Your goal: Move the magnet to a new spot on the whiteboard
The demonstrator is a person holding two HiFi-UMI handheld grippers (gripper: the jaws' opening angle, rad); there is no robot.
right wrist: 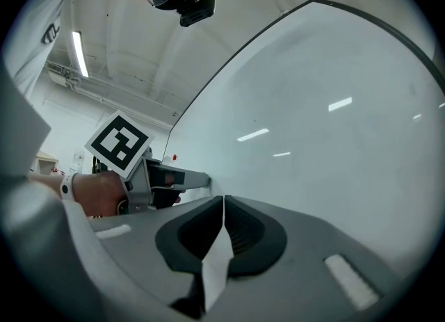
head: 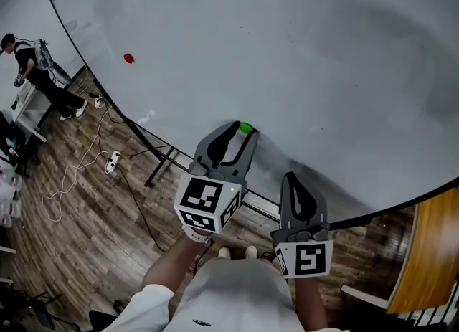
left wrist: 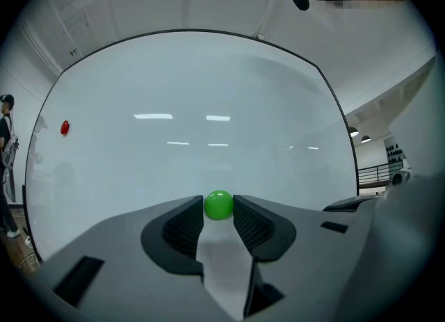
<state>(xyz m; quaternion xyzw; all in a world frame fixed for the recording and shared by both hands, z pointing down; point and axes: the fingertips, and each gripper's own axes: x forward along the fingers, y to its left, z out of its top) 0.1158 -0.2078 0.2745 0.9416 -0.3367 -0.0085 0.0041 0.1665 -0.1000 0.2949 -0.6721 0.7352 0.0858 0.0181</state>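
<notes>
The whiteboard [head: 301, 51] fills most of my head view, with its lower edge running just ahead of both tools. My left gripper [head: 240, 133] is up against the board near that edge. In the left gripper view its pads look pinched on either side of the green magnet [left wrist: 218, 204], which sits on the board surface. My right gripper [right wrist: 223, 199] hangs back beside it with its jaws pressed together on nothing. A red magnet [head: 128, 58] sits untouched, well apart toward the board's upper left. I judge the grasp is made, but I can't tell from here whether this spot is the start or the new place. What's left is to carry or confirm the placement, then let go.
</notes>
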